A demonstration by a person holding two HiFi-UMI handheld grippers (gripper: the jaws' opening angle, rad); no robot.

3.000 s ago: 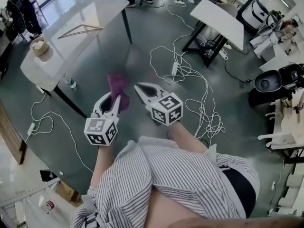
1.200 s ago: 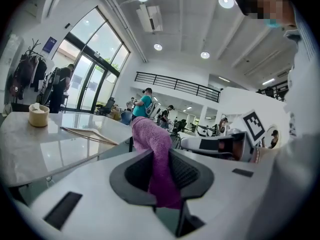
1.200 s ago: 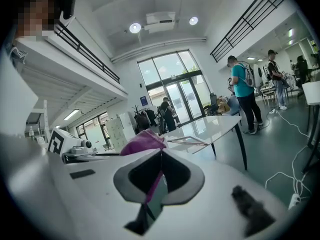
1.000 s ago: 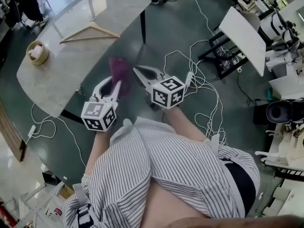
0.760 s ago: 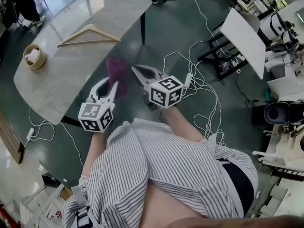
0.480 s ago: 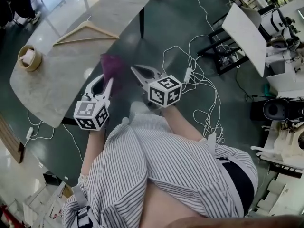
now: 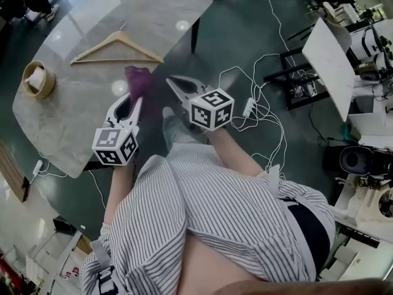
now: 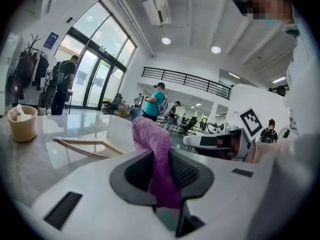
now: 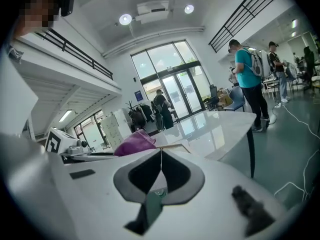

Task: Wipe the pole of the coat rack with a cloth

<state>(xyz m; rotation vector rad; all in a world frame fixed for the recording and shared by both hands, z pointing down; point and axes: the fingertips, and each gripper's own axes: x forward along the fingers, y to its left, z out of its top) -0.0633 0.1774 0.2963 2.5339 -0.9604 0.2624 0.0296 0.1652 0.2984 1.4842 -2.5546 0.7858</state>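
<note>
While held up over the near edge of the table, pinches the purple cloth tight between the pads of the left gripper, with a short end below the pads and the bigger part standing up past the tips; gripped low like this, most likely, to leave a free wad for rubbing. Presses the jaws of the right gripper fully together on nothing, just off the same table edge and close beside the left one; reads as a spare tool, perhaps for steadying something later. Points both grippers out across the table and not down at it, so looks like carrying, not working. Leaves alone the wooden hanger lying flat further in on the table, and the small round tub near the table's left end; judged no part of this job. Shows what seems the coat rack only far beyond the table, by the glass doors, loaded with dark coats; cannot make out the pole under them. Touches nothing of the rack, so counts the wiping as not yet begun. Calls next, by this judgement, for going around the table to the rack before any stroke.
</note>
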